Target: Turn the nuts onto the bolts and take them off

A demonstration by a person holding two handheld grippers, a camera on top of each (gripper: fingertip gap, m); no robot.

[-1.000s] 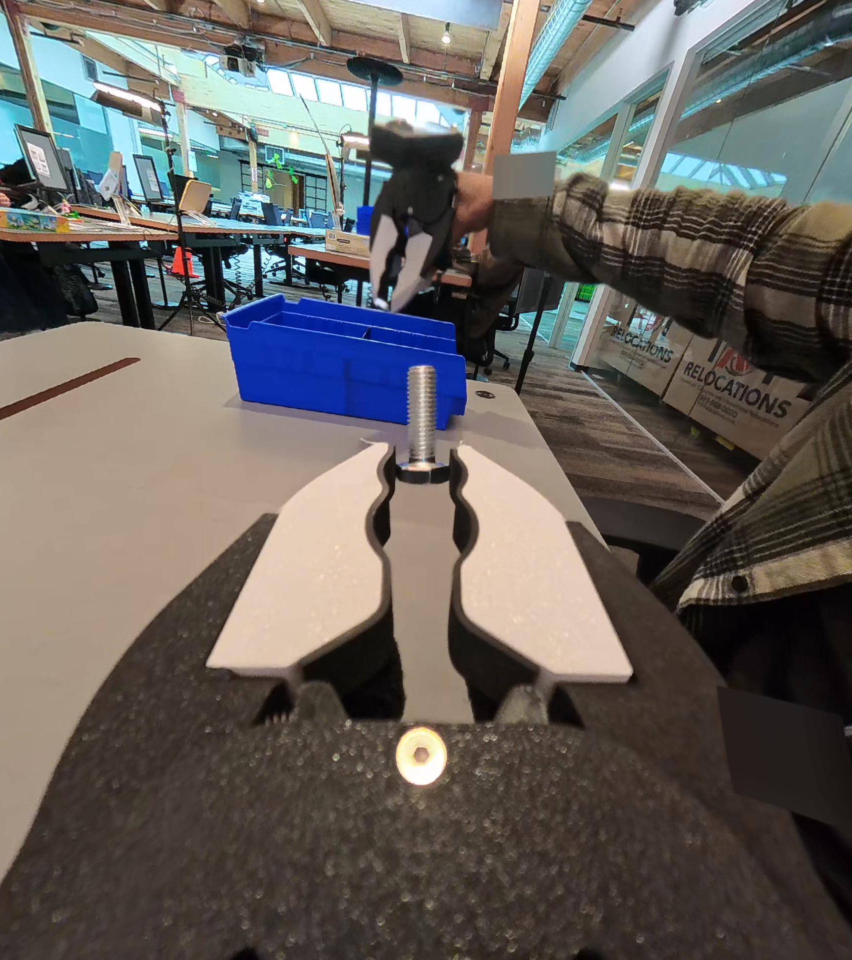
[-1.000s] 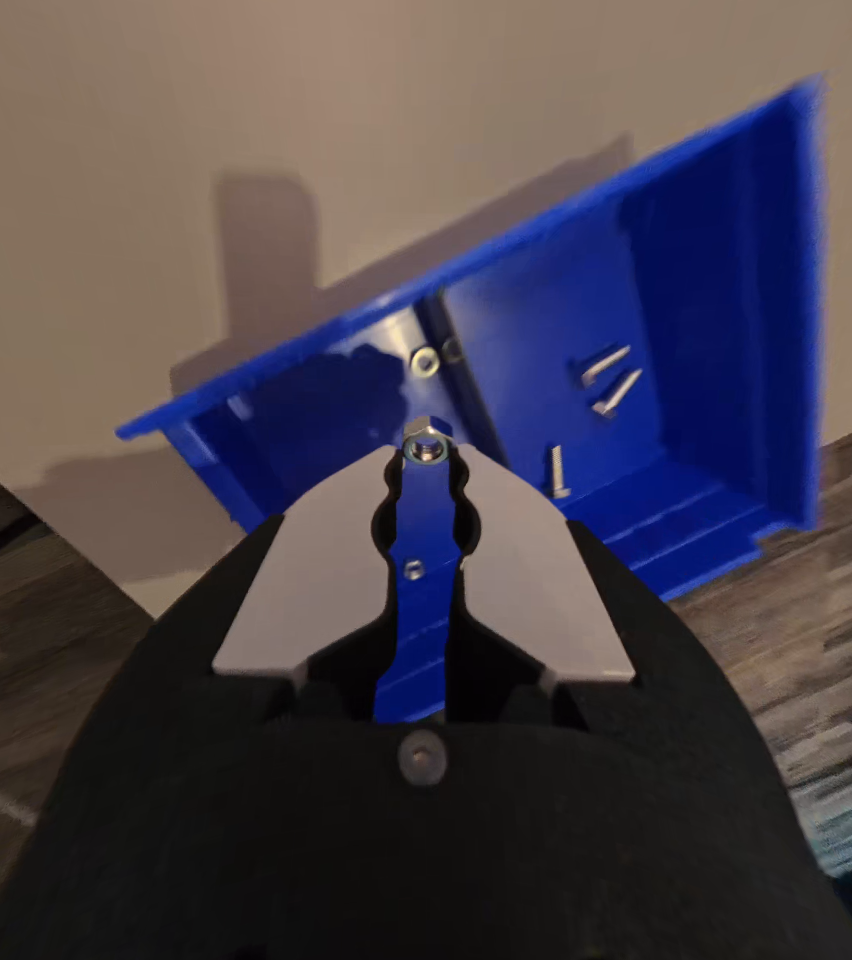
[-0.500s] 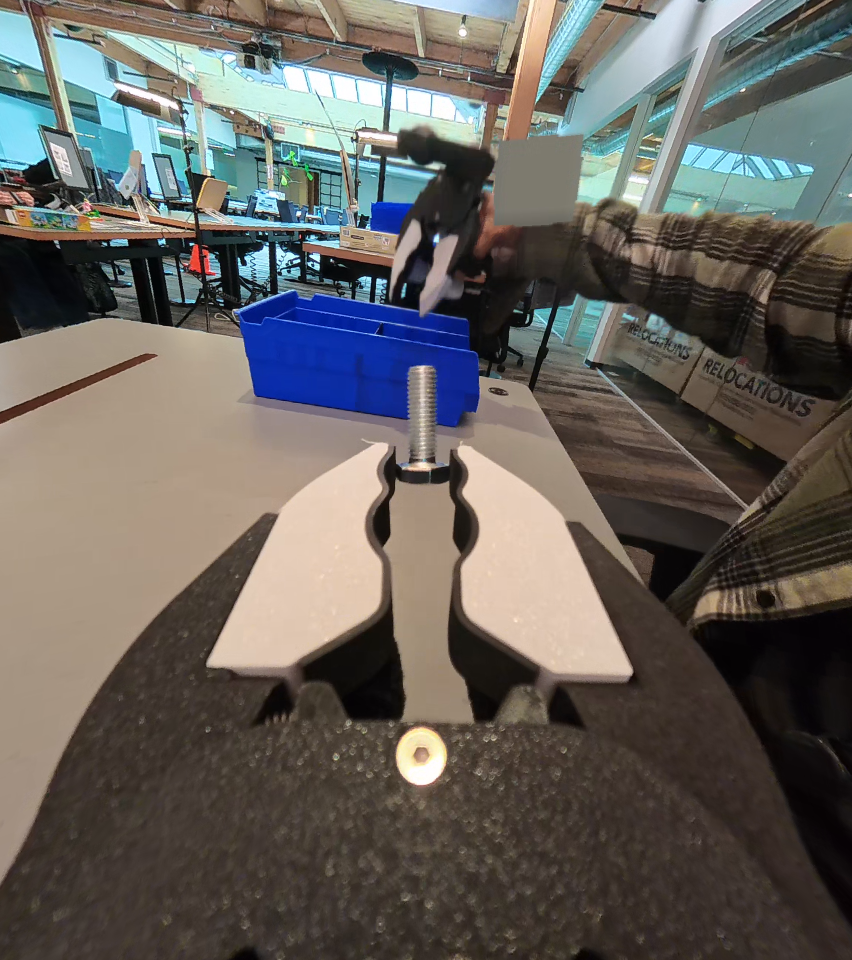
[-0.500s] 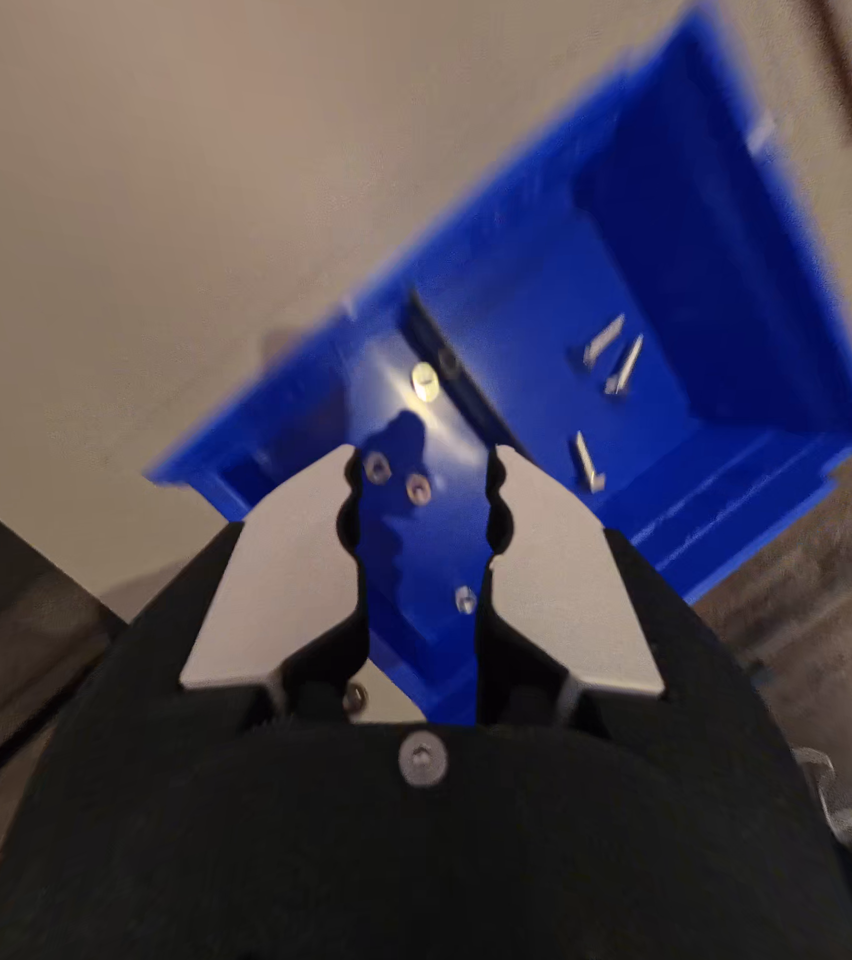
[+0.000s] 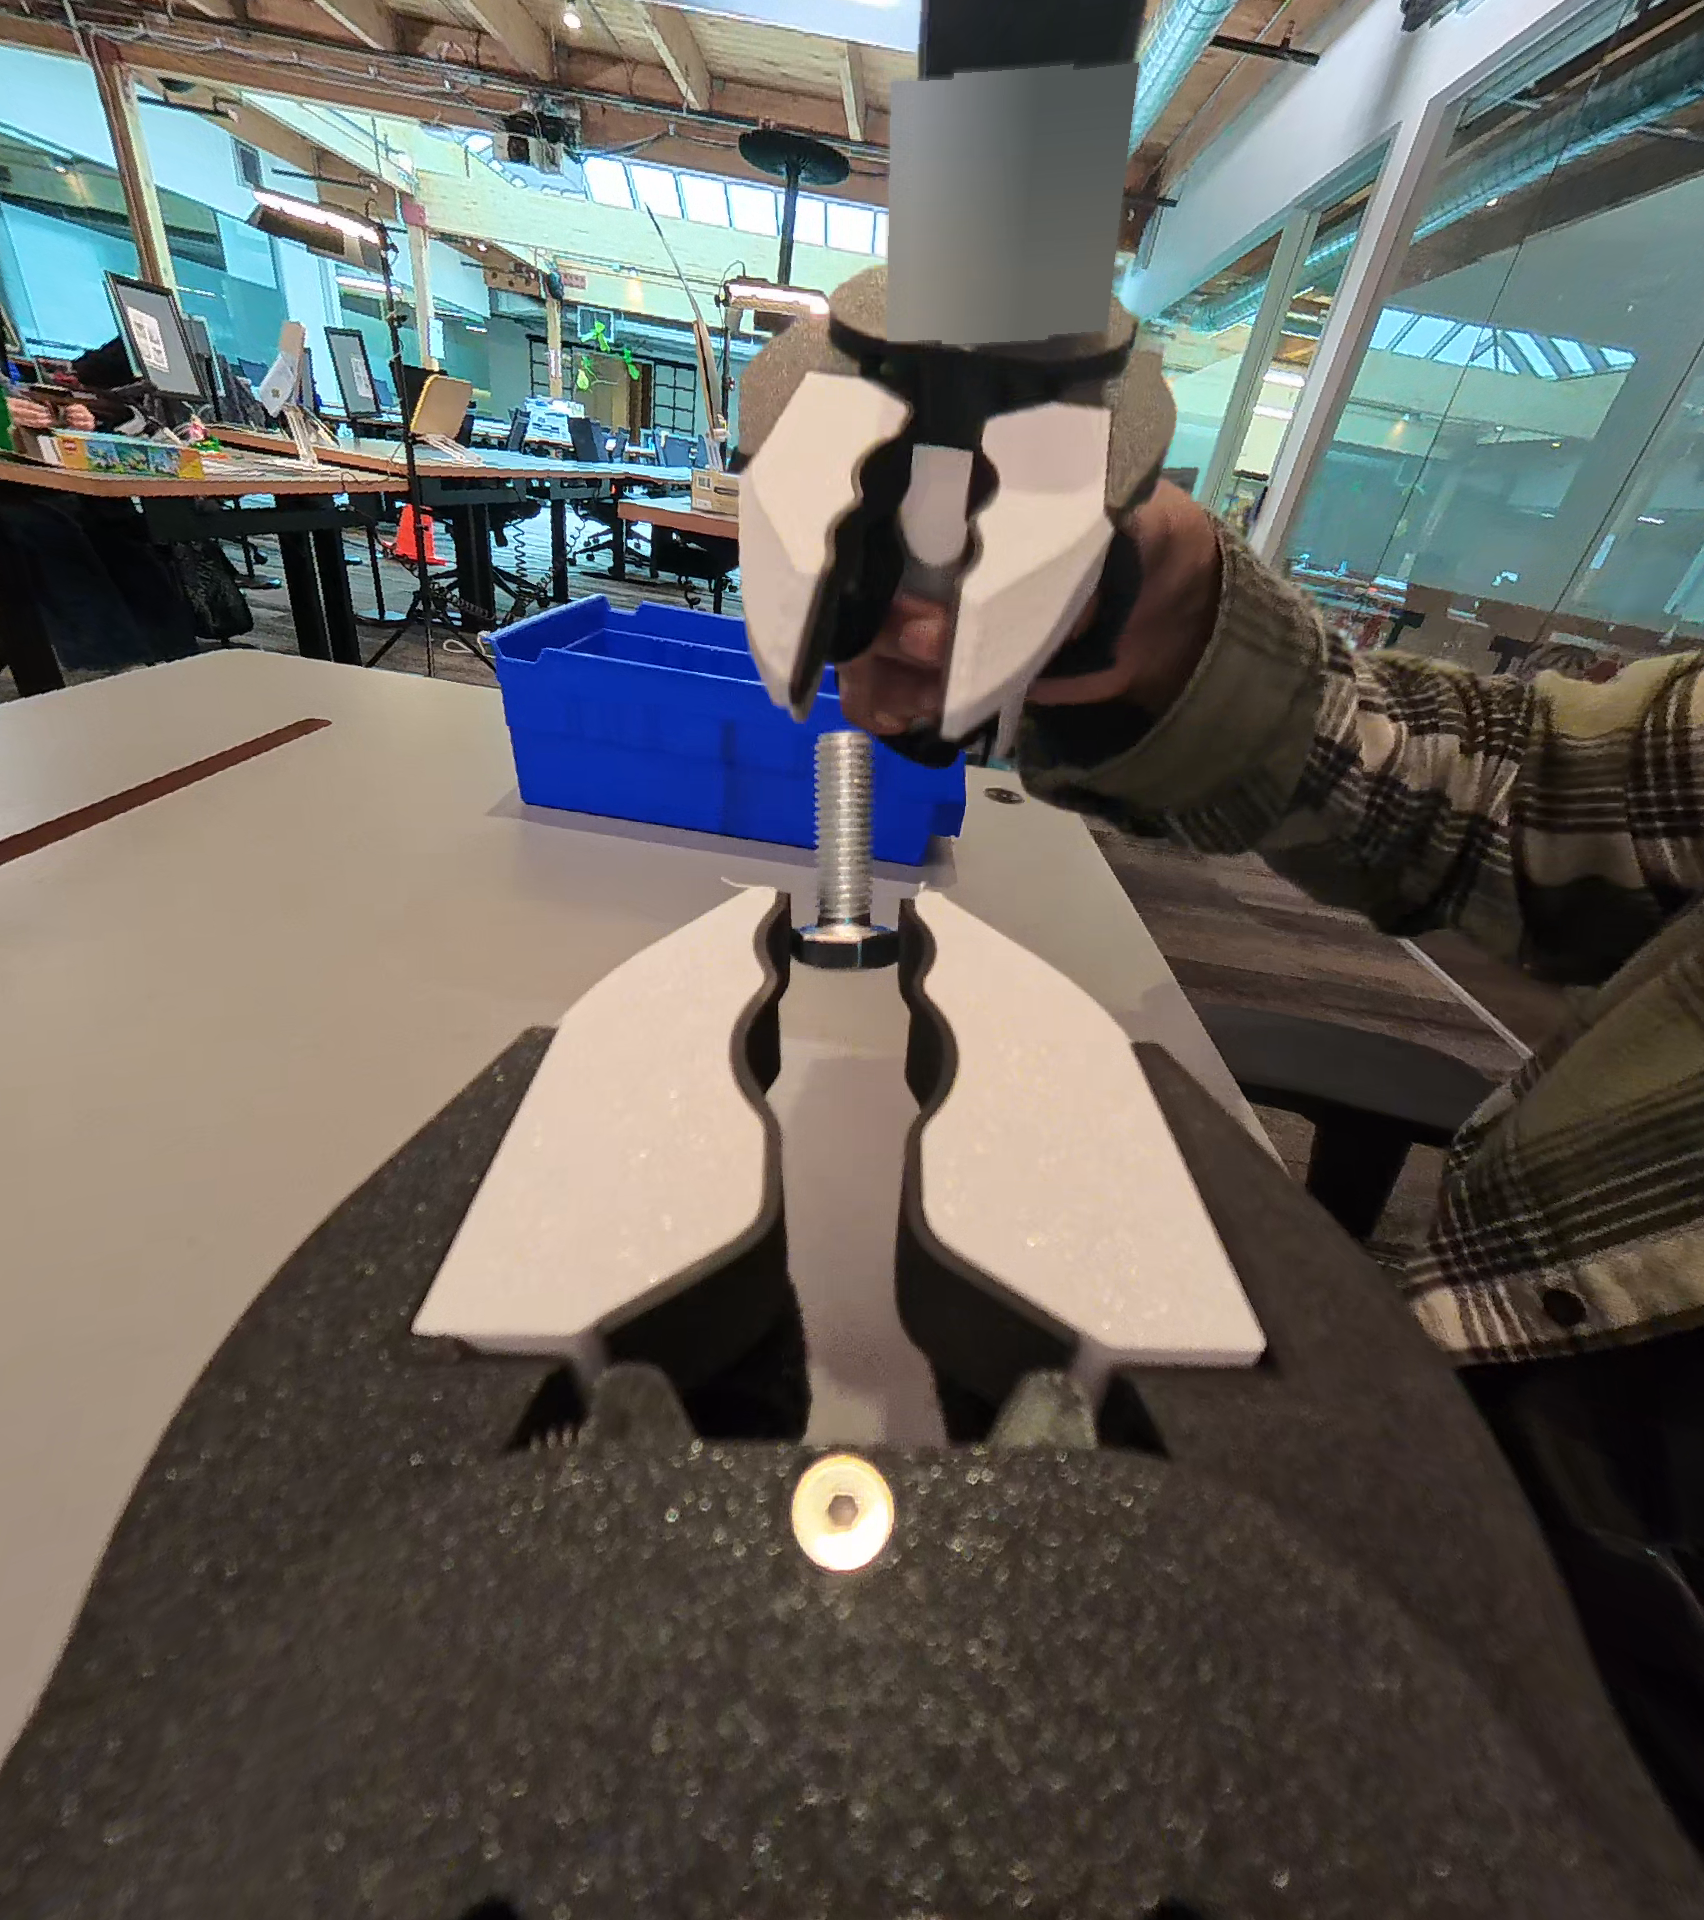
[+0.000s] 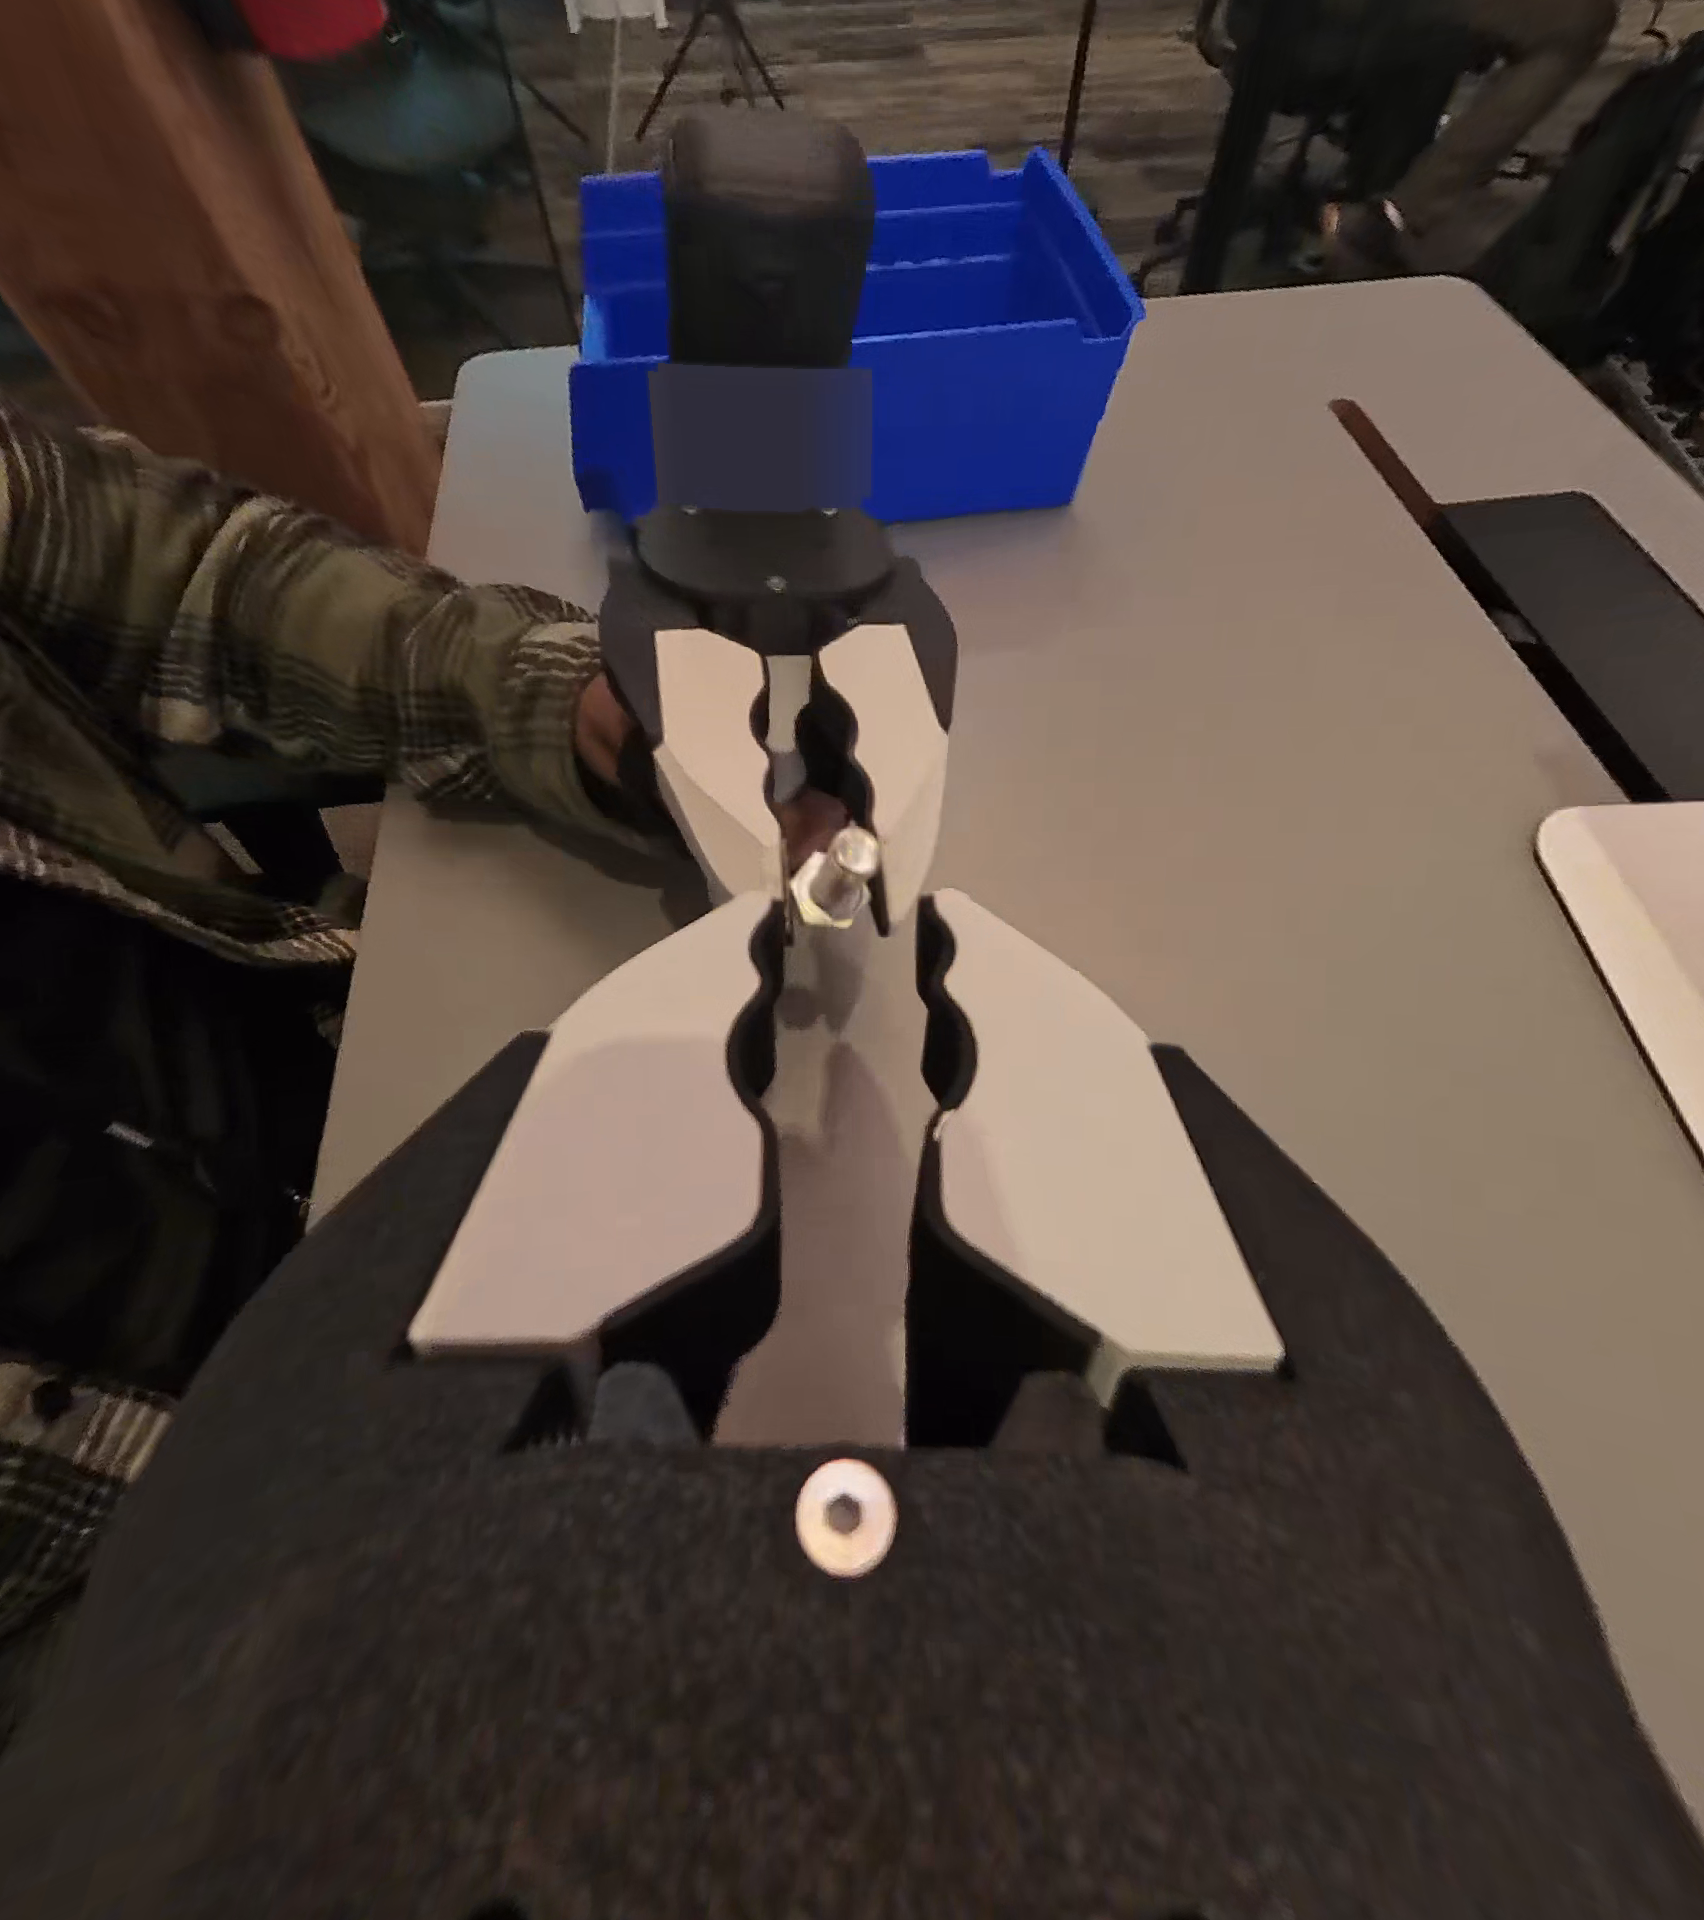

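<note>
My left gripper (image 5: 843, 940) is shut on the hex head of a silver bolt (image 5: 843, 821) and holds it upright over the grey table (image 5: 256, 987). No nut shows on its thread. My right gripper (image 6: 853, 914) is open and empty. It points down at the top of the bolt (image 6: 853, 854) from just above. In the left wrist view it (image 5: 879, 717) hangs over the bolt's tip with its fingers apart. The left gripper also shows in the right wrist view (image 6: 817, 909).
A blue bin (image 5: 671, 748) stands behind the bolt near the table's far edge, also in the right wrist view (image 6: 983, 416). A white tray (image 6: 1658, 987) and a black slab (image 6: 1606, 623) lie to one side. A plaid-sleeved arm (image 5: 1450, 790) reaches in. Only a small space, under 4 cm, lies between the two pairs of fingers.
My right gripper opened over the blue bin and no longer holds the nut. It then swung from the bin to just above the bolt. My left gripper kept the bolt almost still.
</note>
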